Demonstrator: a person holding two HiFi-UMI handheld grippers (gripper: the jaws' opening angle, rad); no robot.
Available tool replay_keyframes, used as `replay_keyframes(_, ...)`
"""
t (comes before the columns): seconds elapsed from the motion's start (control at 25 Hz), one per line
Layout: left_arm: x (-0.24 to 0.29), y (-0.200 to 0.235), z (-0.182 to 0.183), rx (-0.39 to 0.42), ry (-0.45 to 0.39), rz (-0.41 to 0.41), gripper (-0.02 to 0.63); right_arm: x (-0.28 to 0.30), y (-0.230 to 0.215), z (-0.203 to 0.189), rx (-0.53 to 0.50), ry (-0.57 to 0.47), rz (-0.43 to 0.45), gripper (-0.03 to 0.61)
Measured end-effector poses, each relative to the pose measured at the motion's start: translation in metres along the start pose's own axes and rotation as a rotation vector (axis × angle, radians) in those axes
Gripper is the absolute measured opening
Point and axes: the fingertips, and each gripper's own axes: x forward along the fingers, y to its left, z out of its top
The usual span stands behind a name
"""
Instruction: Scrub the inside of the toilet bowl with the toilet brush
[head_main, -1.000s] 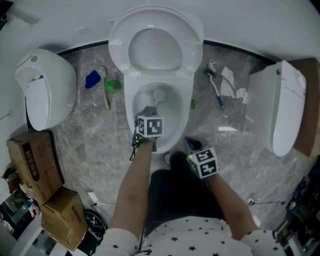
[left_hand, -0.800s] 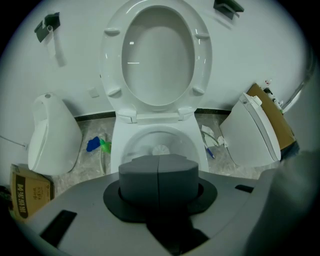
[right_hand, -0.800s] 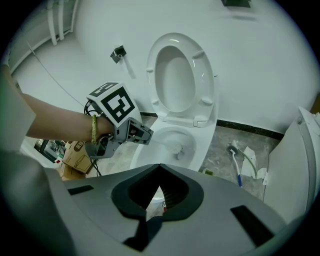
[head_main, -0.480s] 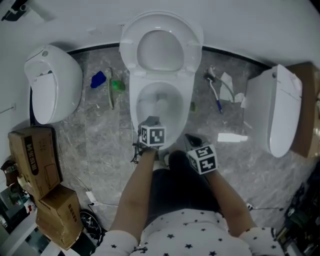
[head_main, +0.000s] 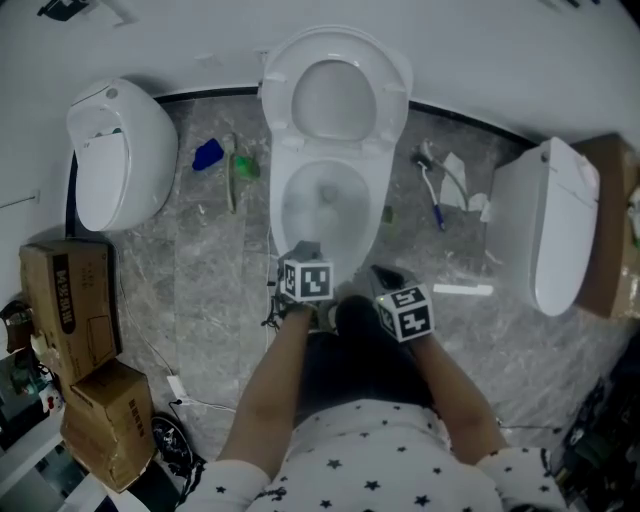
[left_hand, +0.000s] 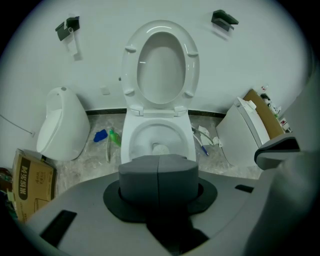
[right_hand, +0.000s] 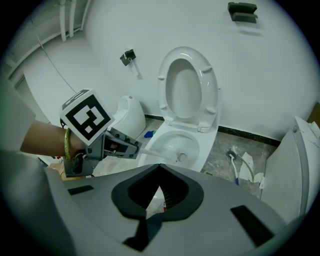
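Toilet brush (right_hand: 156, 151) is pinched by its slim, smooth white handle in our left gripper (right_hand: 136, 146); our right gripper (right_hand: 159, 192) gapes wide, empty. Its round head sits low in the glossy, curved ceramic toilet bowl (left_hand: 127, 145), where hard scrubbing may twist the slick handle loose or flick splashes onto the marbled floor (head_main: 200, 260). Behind, the oval seat (head_main: 392, 95) stands raised.
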Motion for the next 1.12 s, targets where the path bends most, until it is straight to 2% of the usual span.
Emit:
replay_keyframes(0.44,-0.046,0.007,-0.059,-0.032,-0.004,-0.001,0.153,-0.021,0.035,-0.006,0.009,-0.002,0.029,0.006)
replay_keyframes(0.84,-0.083,0.011,-0.098,-0.041,-0.038,0.009,0.153,-0.040,0.054,-0.024,0.023,-0.010,0.039,0.006)
replay_keyframes(1.12,-0.102,0.011,-0.112,-0.045,-0.075,0.018,0.153,-0.052,0.060,-0.042,0.014,-0.010,0.038,0.006)
